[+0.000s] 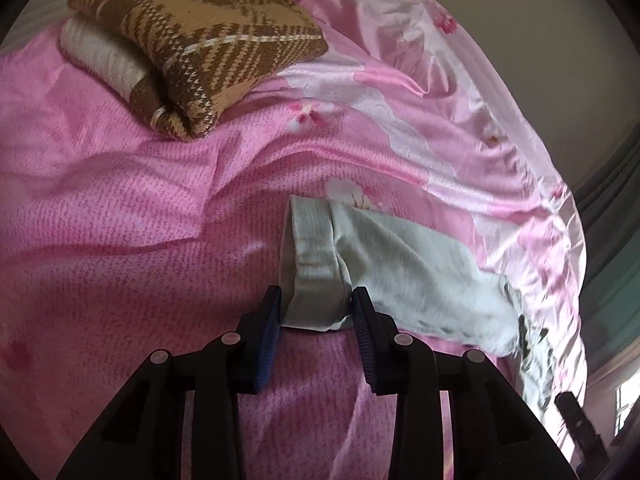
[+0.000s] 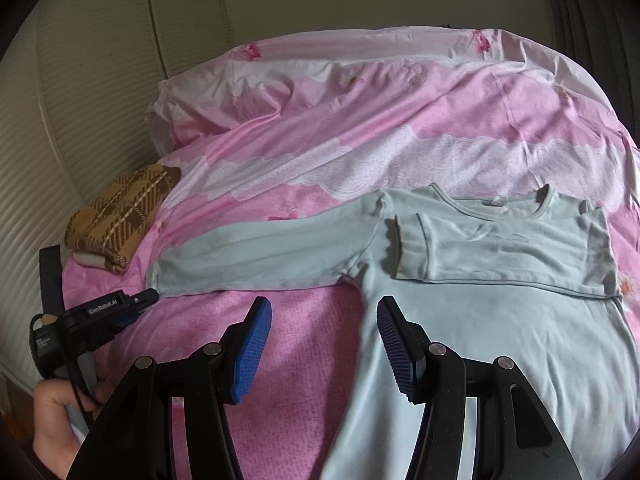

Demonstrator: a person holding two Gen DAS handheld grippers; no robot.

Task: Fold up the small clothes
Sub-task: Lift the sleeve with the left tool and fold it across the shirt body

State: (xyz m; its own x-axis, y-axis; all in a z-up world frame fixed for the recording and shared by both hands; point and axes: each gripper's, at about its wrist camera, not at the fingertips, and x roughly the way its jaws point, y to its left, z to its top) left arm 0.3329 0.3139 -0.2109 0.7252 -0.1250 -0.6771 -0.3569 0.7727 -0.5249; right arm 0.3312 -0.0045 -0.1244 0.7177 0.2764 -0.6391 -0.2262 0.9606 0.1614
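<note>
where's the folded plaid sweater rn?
Plaid sweater lies far left in the right wrist view, on the pink bedsheet, beyond the shirt sleeve's cuff.

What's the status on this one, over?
Left tool closed on the cuff of the pale green long-sleeved shirt. Right tool open over its side edge. Shirt's other sleeve already folded across the chest. Nothing in the way.

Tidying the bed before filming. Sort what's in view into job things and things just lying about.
Job:
- shirt, one sleeve folded across its chest
- cuff between the left gripper pads
- right gripper, open beside the shirt

Lying about:
- plaid knit, folded
- pink bedding
</note>
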